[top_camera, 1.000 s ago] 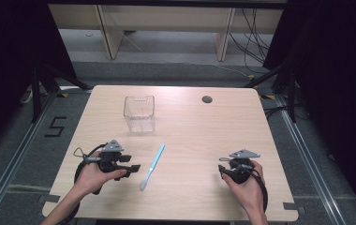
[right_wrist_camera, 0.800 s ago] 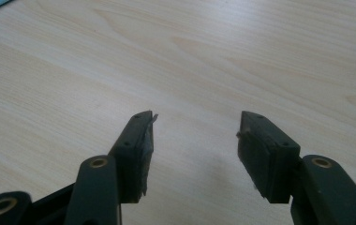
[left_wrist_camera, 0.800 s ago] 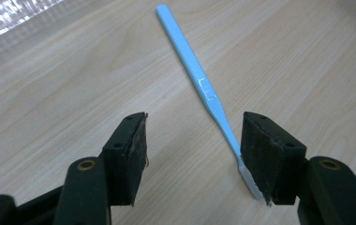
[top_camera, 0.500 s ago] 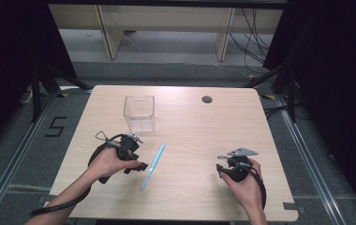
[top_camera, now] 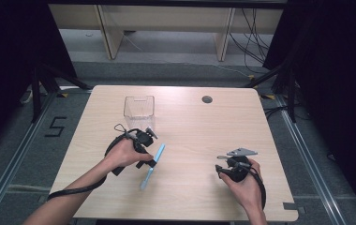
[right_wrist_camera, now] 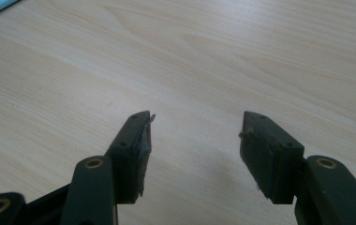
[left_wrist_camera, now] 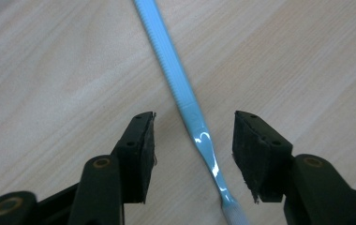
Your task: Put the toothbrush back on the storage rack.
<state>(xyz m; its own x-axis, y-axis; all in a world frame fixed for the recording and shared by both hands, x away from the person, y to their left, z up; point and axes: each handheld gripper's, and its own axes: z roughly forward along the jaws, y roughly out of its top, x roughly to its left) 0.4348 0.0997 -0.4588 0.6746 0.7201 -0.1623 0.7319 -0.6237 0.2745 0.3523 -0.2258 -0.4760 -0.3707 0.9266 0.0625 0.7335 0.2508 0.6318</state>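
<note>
Slim light-blue plastic toothbrush (left_wrist_camera: 189, 106) lengthwise between wide-open, empty left gripper (left_wrist_camera: 194, 140) jaws; right gripper (right_wrist_camera: 195, 140) also agape, empty, well apart.

Pale wooden table (top_camera: 195, 126), floor marking "5" (top_camera: 55, 126)

The left gripper (top_camera: 151, 151) moved right from the lower-left of the table, its open jaws straddling the blue toothbrush (top_camera: 152, 161) at lower centre.
</note>
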